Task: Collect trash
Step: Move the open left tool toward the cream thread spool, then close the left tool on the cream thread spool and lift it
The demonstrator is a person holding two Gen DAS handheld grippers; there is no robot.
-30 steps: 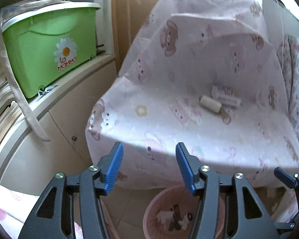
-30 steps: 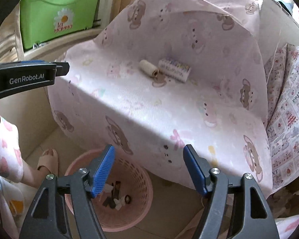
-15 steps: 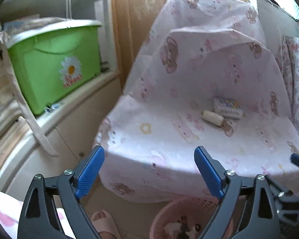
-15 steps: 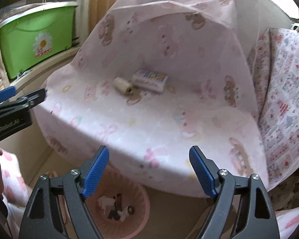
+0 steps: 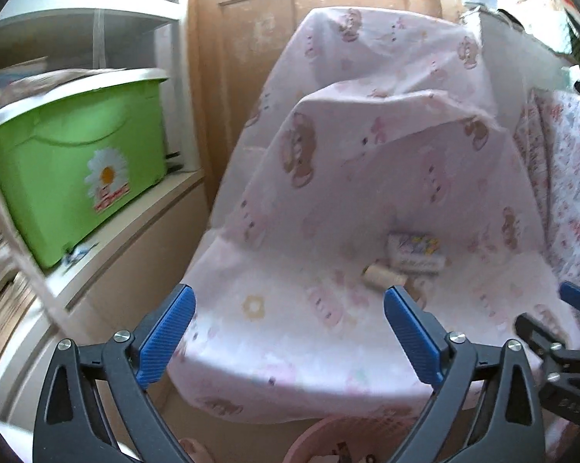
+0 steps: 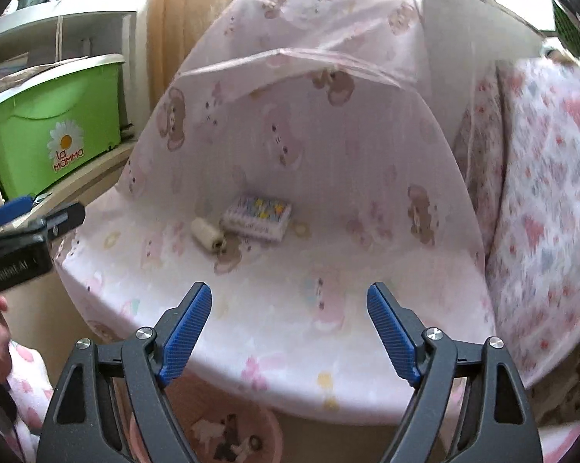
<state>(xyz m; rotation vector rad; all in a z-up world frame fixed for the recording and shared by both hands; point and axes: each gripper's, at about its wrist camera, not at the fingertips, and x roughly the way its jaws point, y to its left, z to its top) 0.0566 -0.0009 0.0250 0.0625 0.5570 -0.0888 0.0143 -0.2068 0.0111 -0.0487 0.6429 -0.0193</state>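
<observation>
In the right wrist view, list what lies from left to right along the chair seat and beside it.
Green storage box → cream thread spool → small printed packet → heart-print quilt.

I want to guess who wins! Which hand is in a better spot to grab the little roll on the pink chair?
Probably the left. Both grippers are open and empty, but the left gripper has one of its fingers just short of the little roll. The right gripper sits farther back from it.
</observation>
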